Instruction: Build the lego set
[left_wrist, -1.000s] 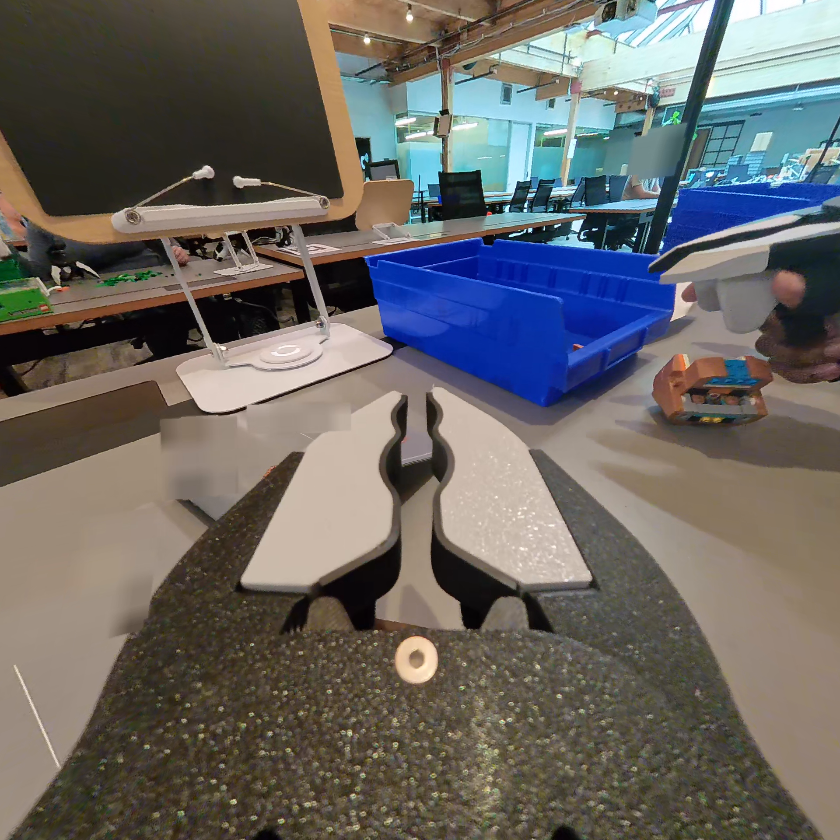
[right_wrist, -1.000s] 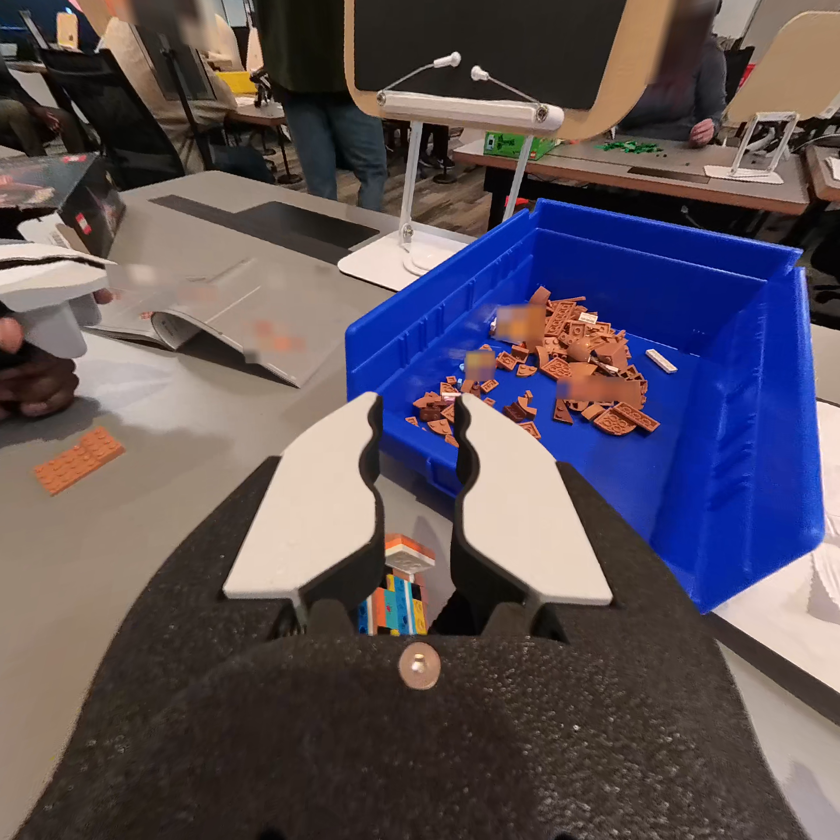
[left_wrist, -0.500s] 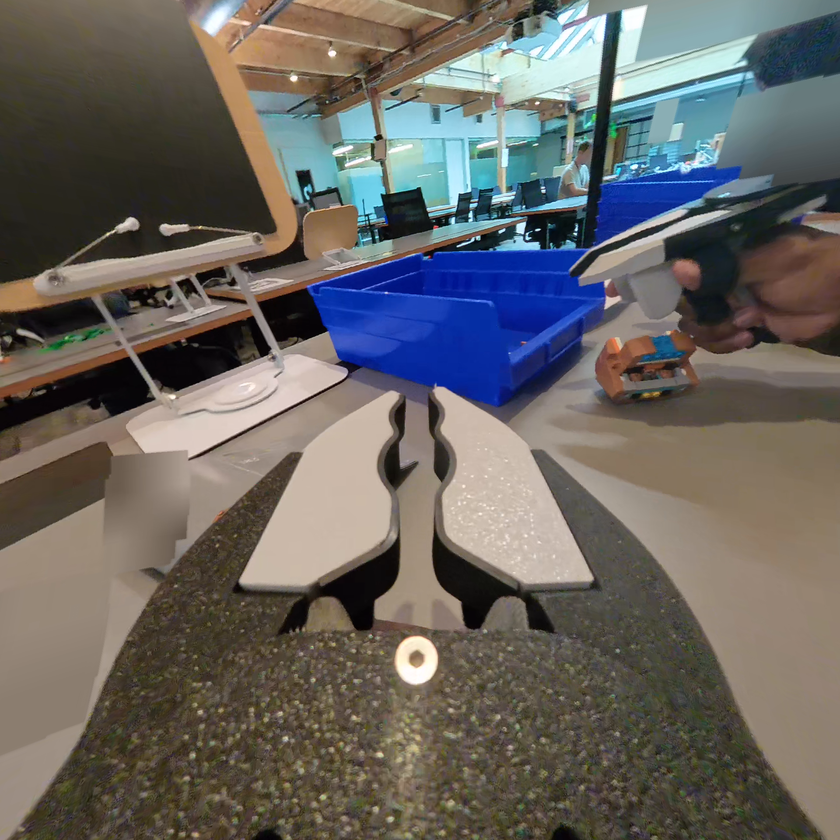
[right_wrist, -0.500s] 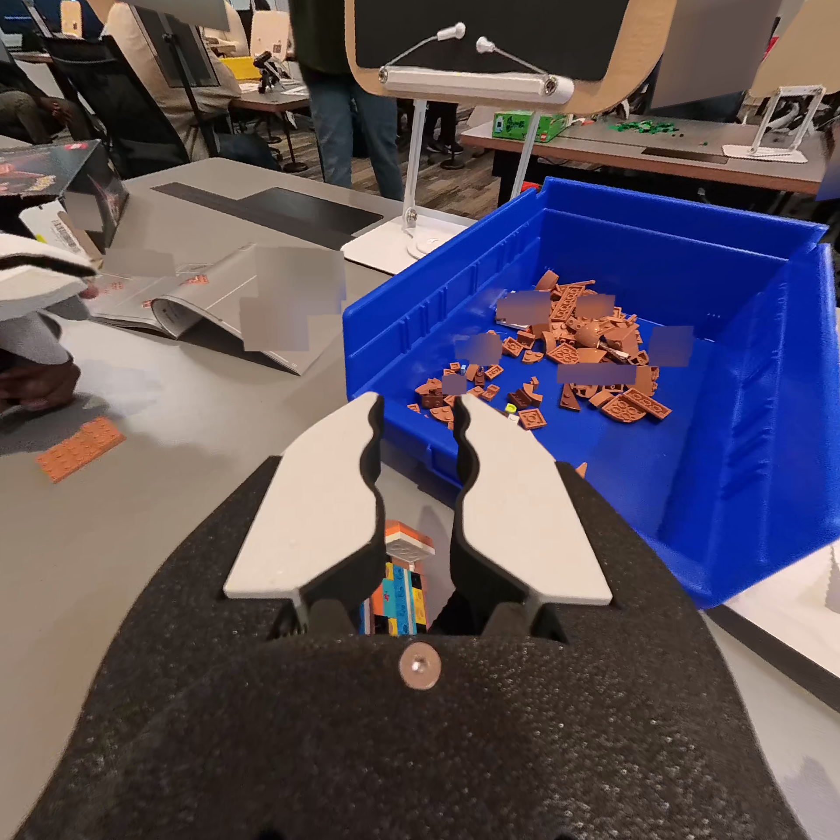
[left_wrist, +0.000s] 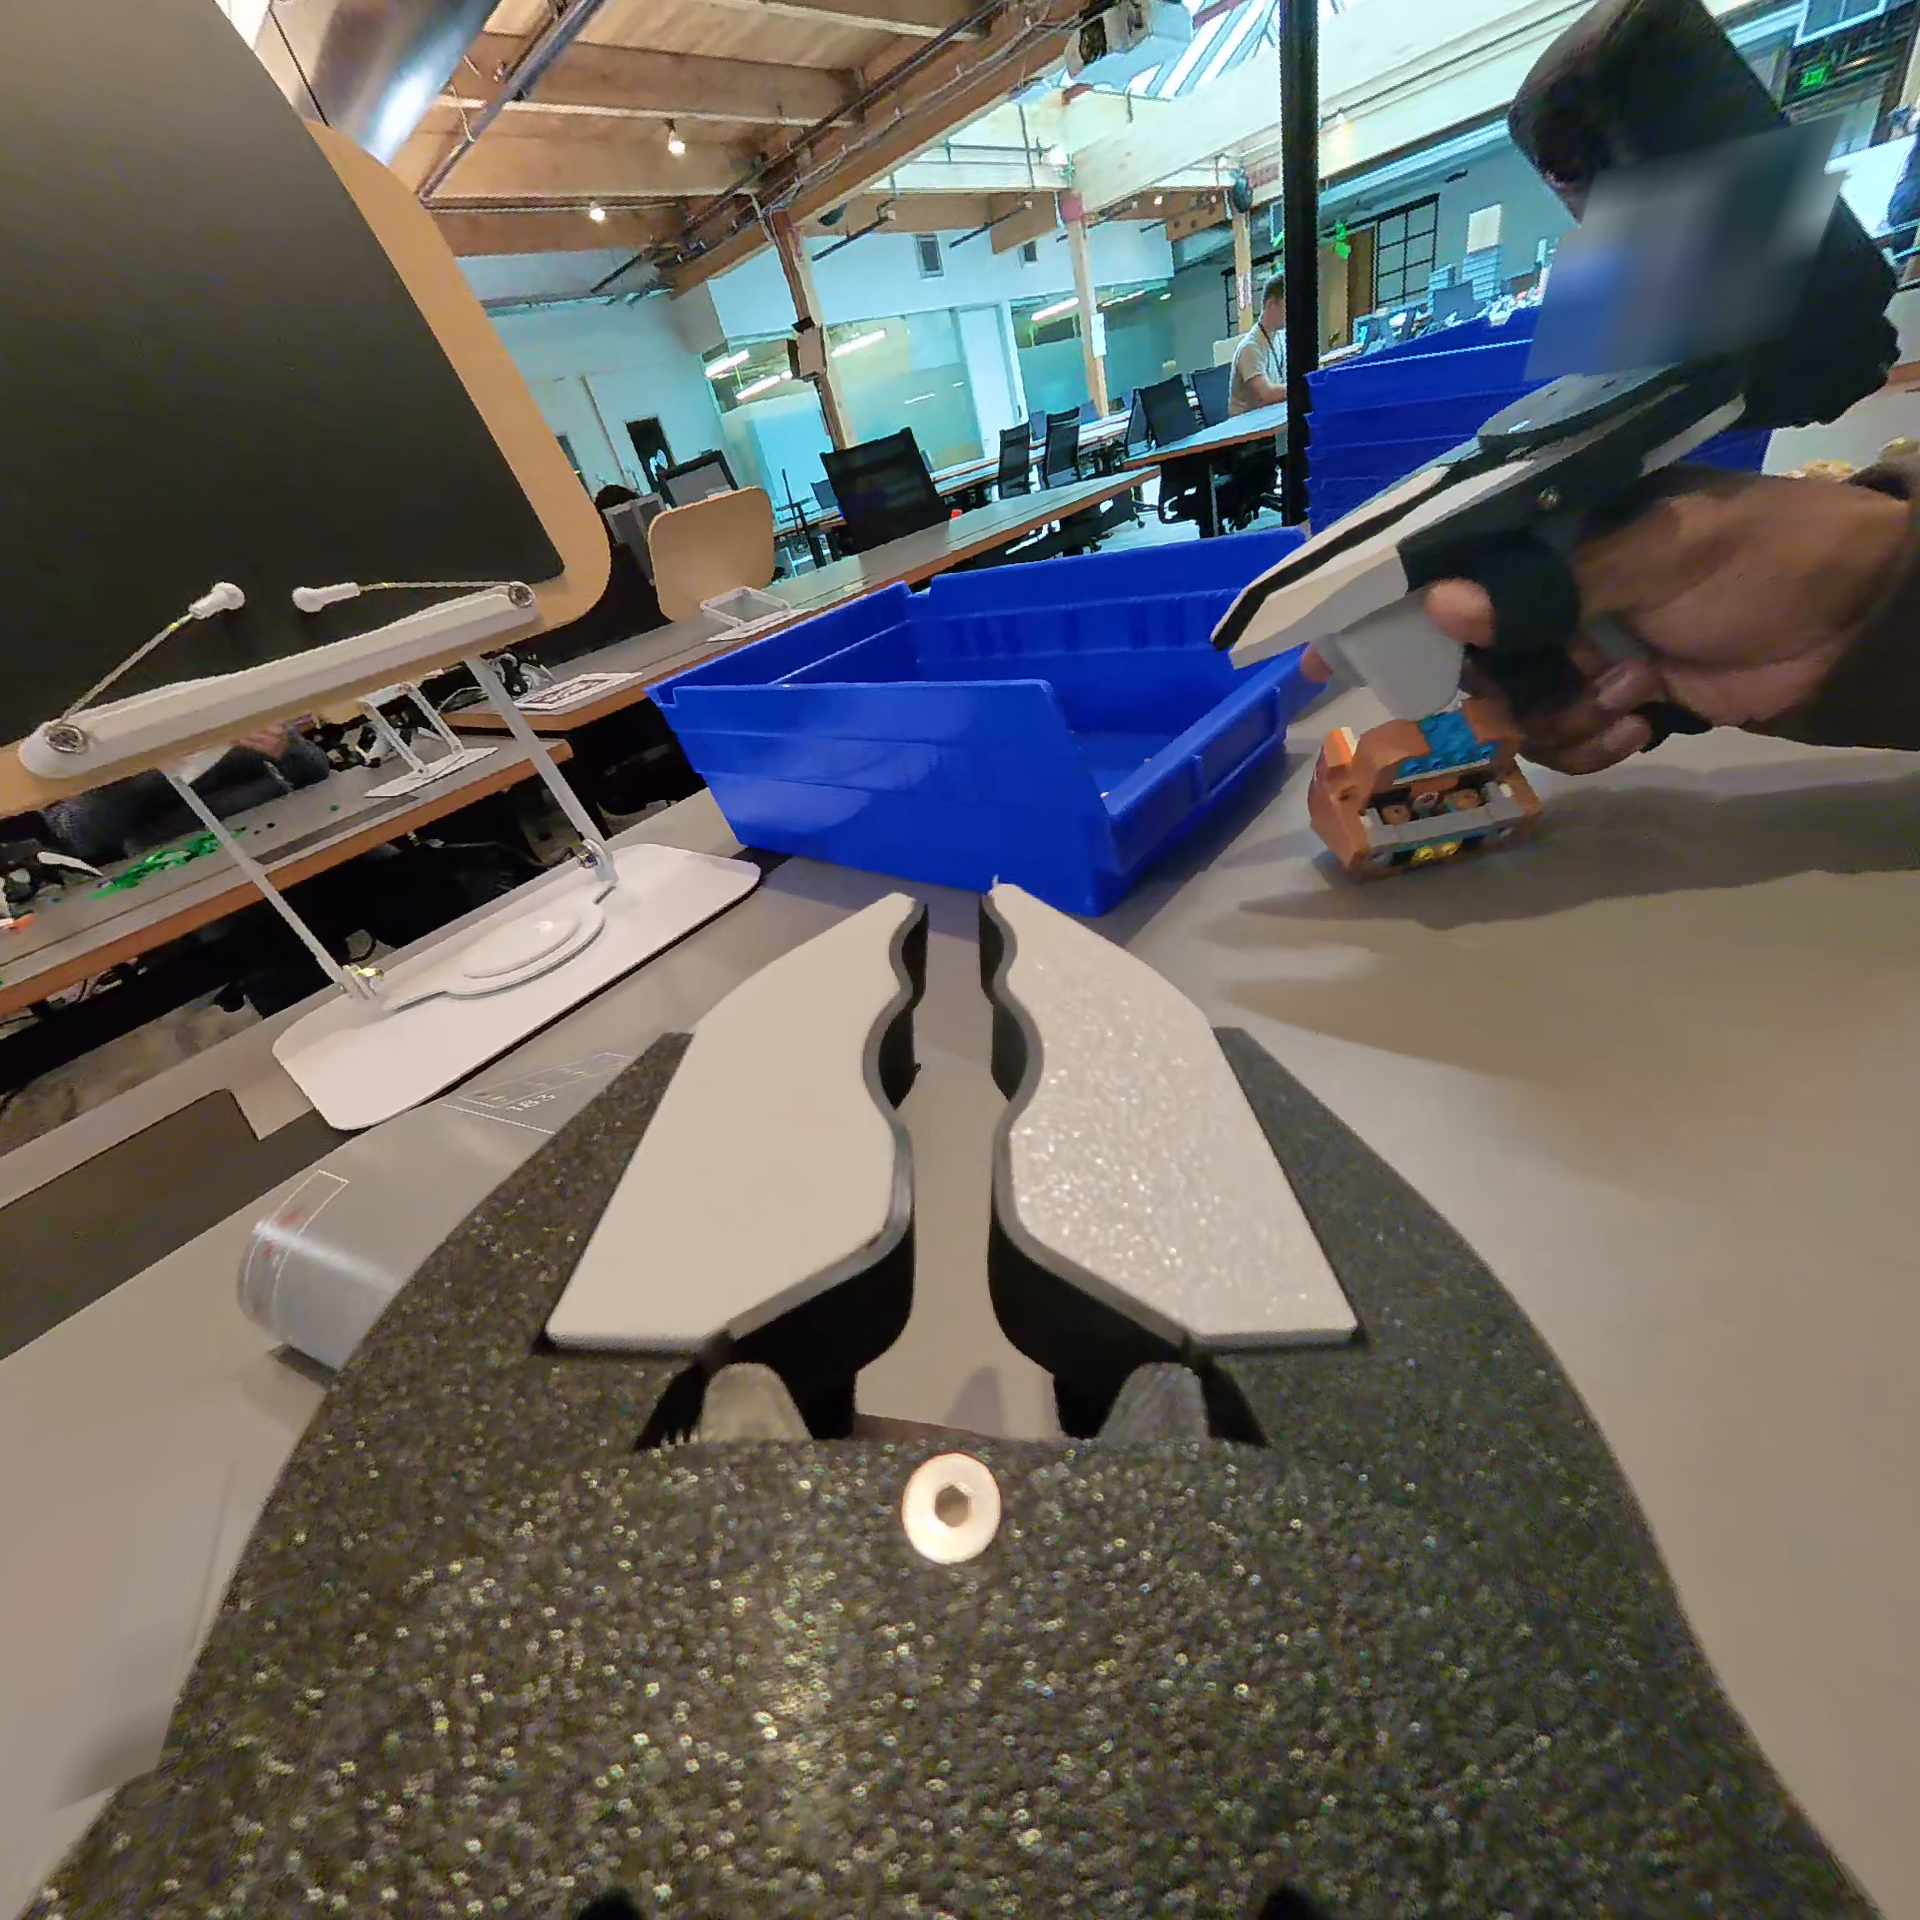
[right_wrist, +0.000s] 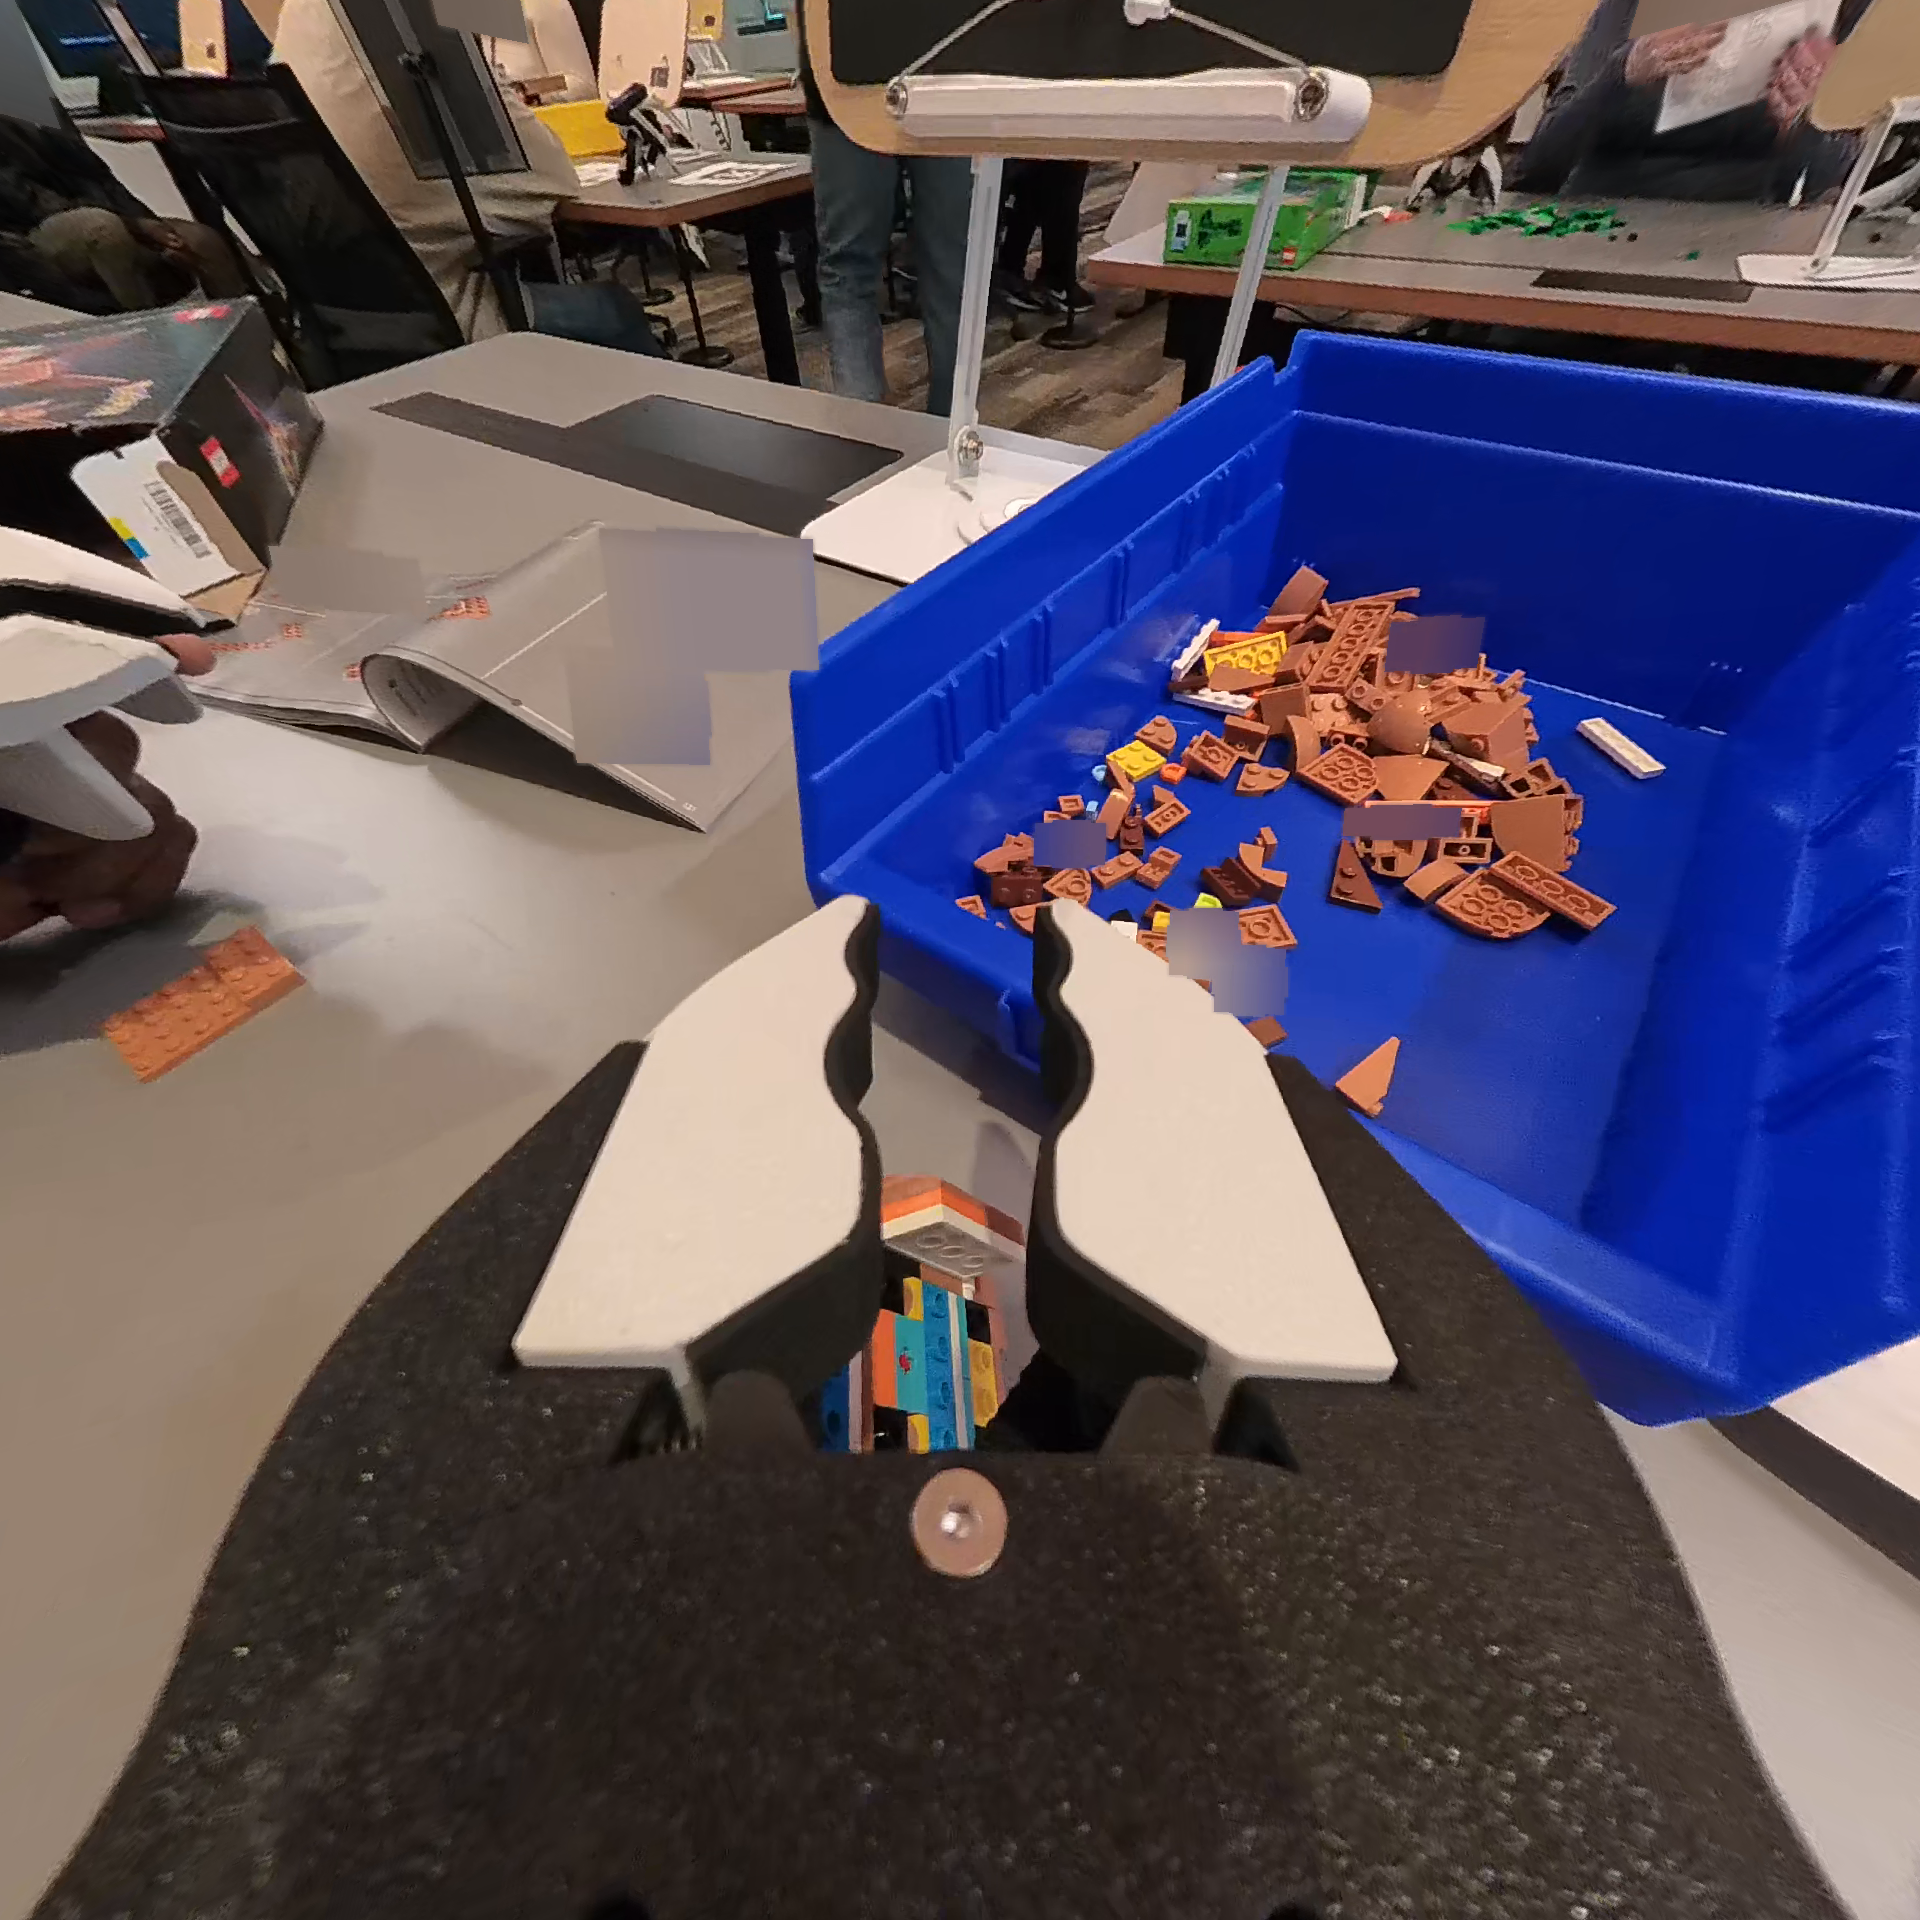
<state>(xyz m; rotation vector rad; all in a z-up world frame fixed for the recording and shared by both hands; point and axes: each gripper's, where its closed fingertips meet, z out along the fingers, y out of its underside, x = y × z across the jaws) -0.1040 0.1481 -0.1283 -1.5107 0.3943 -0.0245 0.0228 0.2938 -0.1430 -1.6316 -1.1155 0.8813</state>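
A partly built brown, blue and orange lego model (left_wrist: 1418, 800) stands on the grey table next to the blue bin (left_wrist: 935, 769). My right gripper (right_wrist: 956, 935) hovers just above it, jaws a little apart and empty; the model (right_wrist: 940, 1320) shows under the finger bases. The right gripper also shows in the left wrist view (left_wrist: 1247, 634), held by a hand. My left gripper (left_wrist: 951, 914) is nearly shut and empty, low over bare table. It also shows at the left edge of the right wrist view (right_wrist: 62, 665). An orange plate (right_wrist: 197, 1003) lies near it.
The blue bin (right_wrist: 1039, 644) holds several loose brown pieces (right_wrist: 1351, 769). An open instruction booklet (right_wrist: 499, 644) and a dark lego box (right_wrist: 156, 405) lie at the far left. A white tablet stand (left_wrist: 499, 977) stands behind the booklet. People sit at other tables behind. The tips of one gripper are about 20 cm away from the tips of the other. My left gripper's tips are some 11 cm from the orange plate (right_wrist: 197, 1003).
My left gripper has turned right, so the bin, the model and the right gripper look nearer. My right gripper has edged forward toward the bin. Neither jaw gap has changed.
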